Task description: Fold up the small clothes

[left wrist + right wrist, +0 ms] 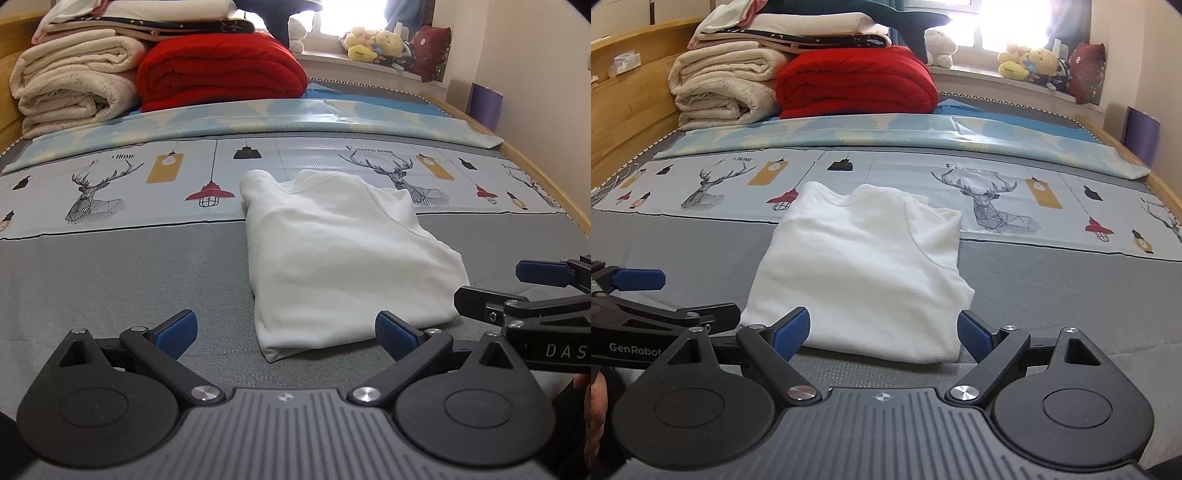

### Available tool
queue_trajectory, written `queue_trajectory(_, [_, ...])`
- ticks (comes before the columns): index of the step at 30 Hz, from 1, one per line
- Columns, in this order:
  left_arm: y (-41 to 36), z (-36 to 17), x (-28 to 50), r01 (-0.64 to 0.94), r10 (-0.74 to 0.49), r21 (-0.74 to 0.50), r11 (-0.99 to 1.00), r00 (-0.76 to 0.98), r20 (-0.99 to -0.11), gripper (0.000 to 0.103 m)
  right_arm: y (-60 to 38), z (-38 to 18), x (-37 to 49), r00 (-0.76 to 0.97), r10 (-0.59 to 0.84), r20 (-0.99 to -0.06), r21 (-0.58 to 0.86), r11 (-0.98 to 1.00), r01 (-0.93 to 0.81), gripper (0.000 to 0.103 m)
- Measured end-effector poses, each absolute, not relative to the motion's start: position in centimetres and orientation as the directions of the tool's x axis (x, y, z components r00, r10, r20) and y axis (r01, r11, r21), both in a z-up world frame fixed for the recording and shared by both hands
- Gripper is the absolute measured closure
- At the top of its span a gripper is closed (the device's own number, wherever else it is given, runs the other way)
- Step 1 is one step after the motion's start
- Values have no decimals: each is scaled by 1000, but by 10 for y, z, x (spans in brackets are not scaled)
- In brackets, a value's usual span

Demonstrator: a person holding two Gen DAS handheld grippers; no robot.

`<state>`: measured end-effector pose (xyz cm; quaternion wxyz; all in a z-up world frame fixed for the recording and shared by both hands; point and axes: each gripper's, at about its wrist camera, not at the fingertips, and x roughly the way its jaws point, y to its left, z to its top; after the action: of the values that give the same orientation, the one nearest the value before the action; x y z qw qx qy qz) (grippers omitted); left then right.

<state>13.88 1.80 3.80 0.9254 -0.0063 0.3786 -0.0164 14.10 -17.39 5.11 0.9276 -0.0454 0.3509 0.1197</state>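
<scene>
A white garment [332,258], folded into a rough rectangle, lies on the grey bed cover [110,280], its far edge over the deer-print sheet [99,188]. The left gripper [286,336] is spread wide and empty, the garment's near corner at its 12 o'clock. The right gripper [882,332] is spread too, straddling the garment's near edge. Folded blankets [849,85] sit at 11 o'clock.

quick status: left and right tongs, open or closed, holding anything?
Left tongs: open, holding nothing, just short of the white garment.
Right tongs: open, holding nothing, at the garment's near edge.
</scene>
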Motion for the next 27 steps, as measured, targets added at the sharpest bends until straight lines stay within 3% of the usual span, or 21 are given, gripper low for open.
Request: queue_trajectory(27, [19,34,140,31,-39,-23,999,708,-705,0,-172,49,142,718,196,-668,-1,965,-264,15])
